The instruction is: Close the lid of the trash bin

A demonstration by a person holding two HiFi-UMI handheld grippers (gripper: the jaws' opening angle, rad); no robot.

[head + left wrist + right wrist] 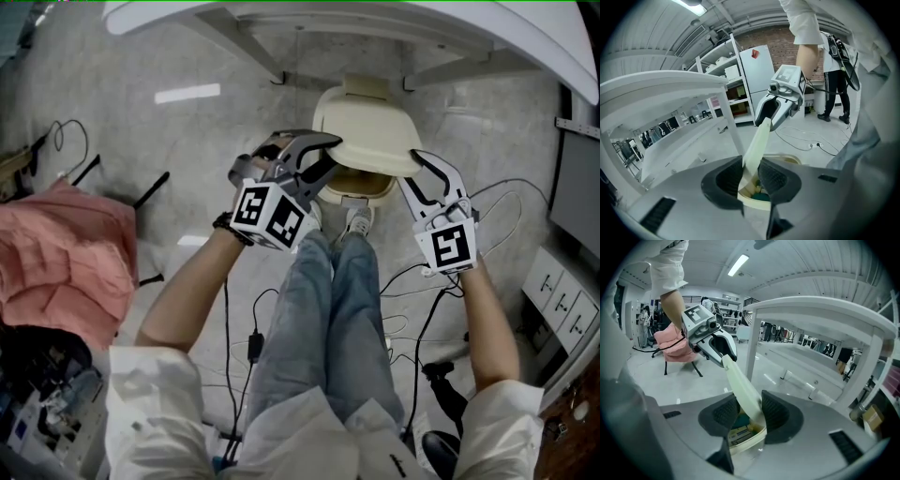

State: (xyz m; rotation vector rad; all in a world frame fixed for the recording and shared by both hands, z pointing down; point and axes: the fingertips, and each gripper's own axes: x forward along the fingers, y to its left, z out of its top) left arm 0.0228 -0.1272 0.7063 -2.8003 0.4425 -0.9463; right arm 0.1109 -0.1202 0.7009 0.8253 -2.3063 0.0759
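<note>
The left gripper [751, 176] and the right gripper [743, 411] each have one side edge of the cream lid [370, 131] between slack jaws, with only one pad touching. The lid hangs tilted over the trash bin [361, 189], not flat on its rim. With so loose a hold, I think it could slip out and slam down, or settle crooked. Both forearms reach forward, and the grippers slant downward at the lid from either side.

Cream lid [367, 131], pink chair [56, 262]
</note>
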